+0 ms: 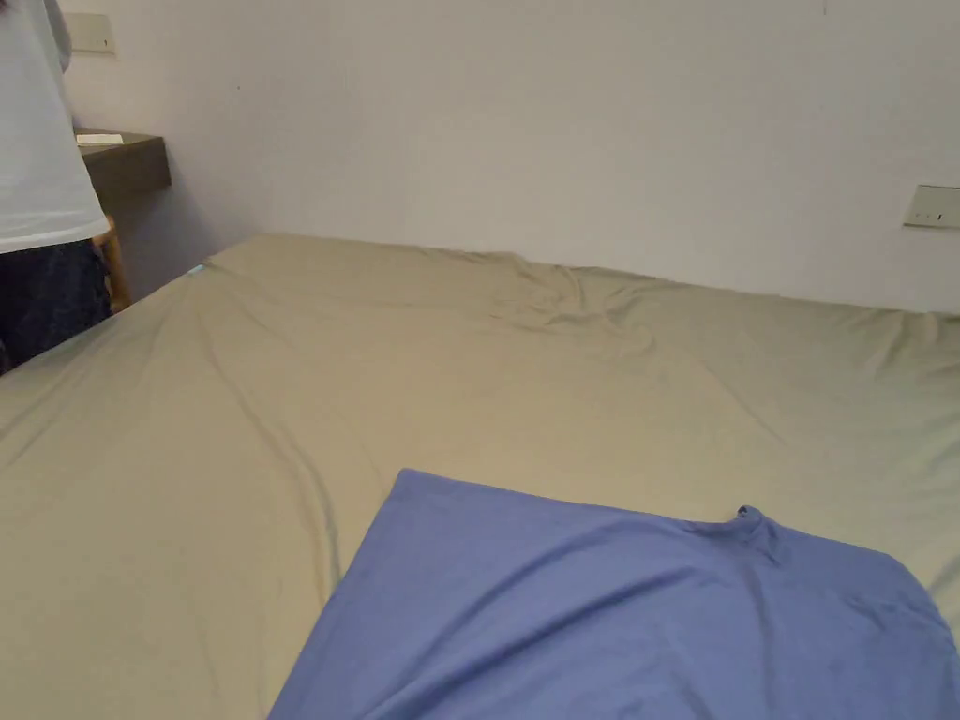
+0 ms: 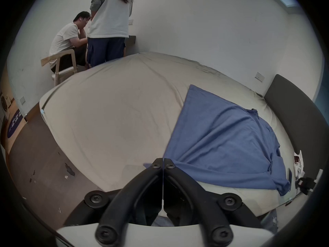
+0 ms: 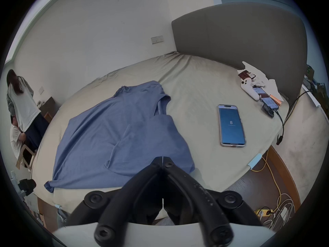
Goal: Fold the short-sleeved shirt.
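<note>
Two black grippers near the bed edge, left gripper (image 2: 162,161) and right gripper (image 3: 162,160), jaws pressed together on nothing, one blue shirt (image 3: 114,131) spread on the beige bed (image 1: 169,450), one phone (image 3: 231,125) right, two people (image 2: 106,24) far left.

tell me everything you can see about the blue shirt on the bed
The blue shirt is a plain short-sleeved tee of soft, matte knit fabric. It lies spread on the beige bed sheet, loosely wrinkled, not yet folded into a neat shape. One sleeve is turned in over the body, and the ribbed collar points toward the far wall. Its lower edge reaches the near side of the bed, bunched at one corner. Both grippers sit just short of it with jaws together, holding nothing.
</note>
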A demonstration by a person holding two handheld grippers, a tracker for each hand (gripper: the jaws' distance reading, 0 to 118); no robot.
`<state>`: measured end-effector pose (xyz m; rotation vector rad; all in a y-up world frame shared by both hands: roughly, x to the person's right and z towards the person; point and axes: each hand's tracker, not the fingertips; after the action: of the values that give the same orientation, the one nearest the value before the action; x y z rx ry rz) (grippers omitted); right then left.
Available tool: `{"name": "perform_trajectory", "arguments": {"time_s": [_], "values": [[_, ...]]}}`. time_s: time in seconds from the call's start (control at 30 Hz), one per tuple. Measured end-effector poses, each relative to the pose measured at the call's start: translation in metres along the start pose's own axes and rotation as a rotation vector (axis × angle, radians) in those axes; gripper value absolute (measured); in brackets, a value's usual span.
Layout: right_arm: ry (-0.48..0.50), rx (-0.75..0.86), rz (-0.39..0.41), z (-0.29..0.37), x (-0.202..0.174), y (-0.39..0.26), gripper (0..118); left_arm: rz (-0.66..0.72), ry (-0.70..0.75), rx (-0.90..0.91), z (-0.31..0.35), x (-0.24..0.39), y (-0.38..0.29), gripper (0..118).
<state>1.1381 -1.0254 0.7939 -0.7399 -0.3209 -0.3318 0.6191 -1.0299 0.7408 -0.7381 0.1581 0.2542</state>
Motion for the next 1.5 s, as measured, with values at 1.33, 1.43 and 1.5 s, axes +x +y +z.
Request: {"name": "perform_trajectory", "arguments": {"time_s": [1.33, 1.43, 1.5], "values": [[-0.075, -0.251, 0.001, -0.087, 0.029, -0.02, 68, 0.063, -0.004, -0.19, -0.09, 0.021, -0.019, 16], [-0.025, -0.217, 0.018, -0.077, 0.028, -0.017, 19, 0.089, -0.003, -0.199, -0.089, 0.02, -0.016, 16], [-0.025, -0.217, -0.041, -0.075, 0.027, -0.013, 11, 0.111, -0.004, -0.208, -0.085, 0.021, -0.01, 16]]}}
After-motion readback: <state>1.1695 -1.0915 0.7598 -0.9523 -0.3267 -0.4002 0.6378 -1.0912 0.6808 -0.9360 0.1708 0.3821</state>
